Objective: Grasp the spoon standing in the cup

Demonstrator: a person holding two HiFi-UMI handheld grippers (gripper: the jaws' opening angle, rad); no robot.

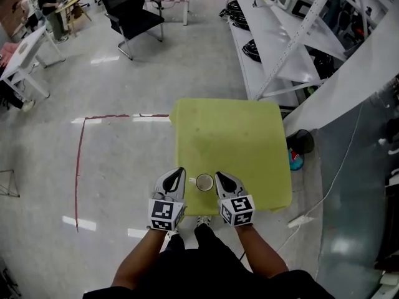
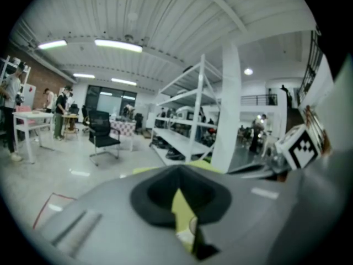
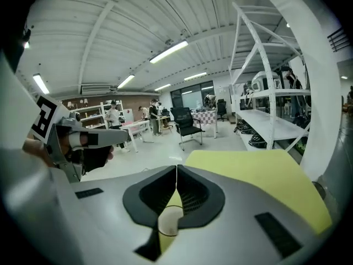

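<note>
A small round cup (image 1: 204, 182) stands near the front edge of the yellow-green table (image 1: 230, 136). From above I cannot make out the spoon in it; a pale stub (image 1: 192, 180) sticks out on the cup's left side. My left gripper (image 1: 181, 170) sits just left of the cup and my right gripper (image 1: 219, 175) just right of it, both apart from it. In the left gripper view the gripper (image 2: 177, 175) has its jaws closed tip to tip, with the cup's rim (image 2: 191, 226) showing below them. The right gripper (image 3: 176, 170) is also shut and empty, the cup (image 3: 168, 222) showing low between its jaws.
White shelving racks (image 1: 280, 55) stand beyond and to the right of the table. A black office chair (image 1: 131, 11) is far back on the floor. A red tape line (image 1: 79, 161) runs on the floor at left. White desks (image 1: 25, 55) with people stand far left.
</note>
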